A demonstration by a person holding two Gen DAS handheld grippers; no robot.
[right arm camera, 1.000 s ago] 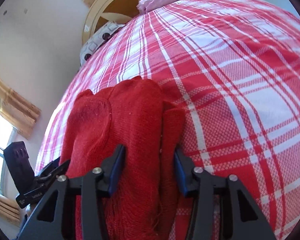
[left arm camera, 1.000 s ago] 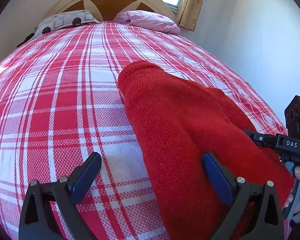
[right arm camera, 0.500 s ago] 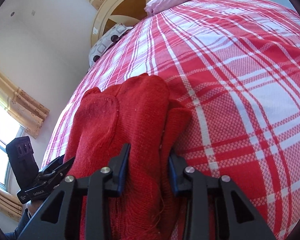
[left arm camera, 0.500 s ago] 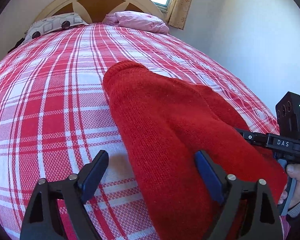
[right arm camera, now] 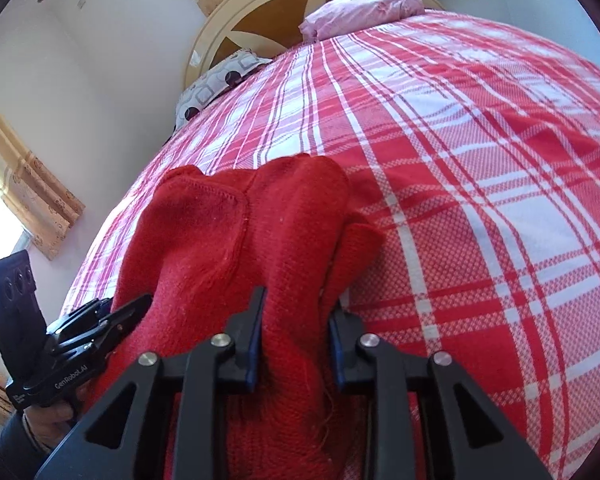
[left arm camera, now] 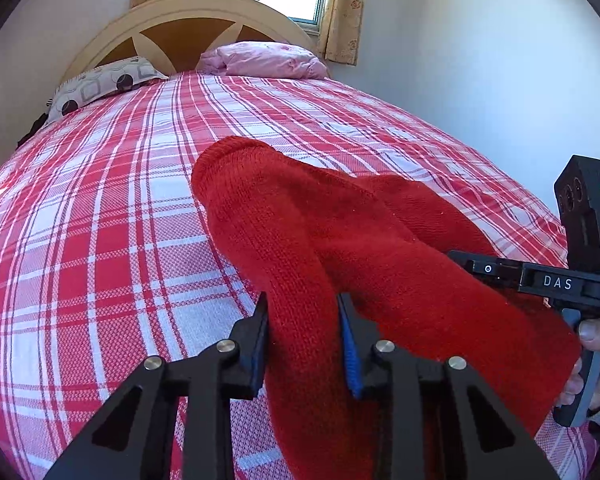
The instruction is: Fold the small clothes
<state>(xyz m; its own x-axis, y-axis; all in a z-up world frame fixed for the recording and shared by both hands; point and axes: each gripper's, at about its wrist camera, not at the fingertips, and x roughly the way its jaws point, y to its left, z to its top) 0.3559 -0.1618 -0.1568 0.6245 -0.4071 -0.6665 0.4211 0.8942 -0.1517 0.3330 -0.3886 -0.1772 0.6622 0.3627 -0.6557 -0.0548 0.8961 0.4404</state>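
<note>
Right hand-held gripper (left arm camera: 460, 258) marked "DAS", like the left hand-held gripper (left arm camera: 304, 320) clamped on red knit garment (left arm camera: 300, 232).

The knit garment (left arm camera: 308, 240) is plain deep red. The bed cover (left arm camera: 100, 220) is a red and white plaid. One pillow (left arm camera: 100, 86) is grey with black dots and white squares, the other (left arm camera: 264, 60) pale pink. The headboard (left arm camera: 180, 12) is cream over brown; the curtains (left arm camera: 342, 12) are tan with a small floral print. Each tool (left arm camera: 304, 344) is black with blue pads.
</note>
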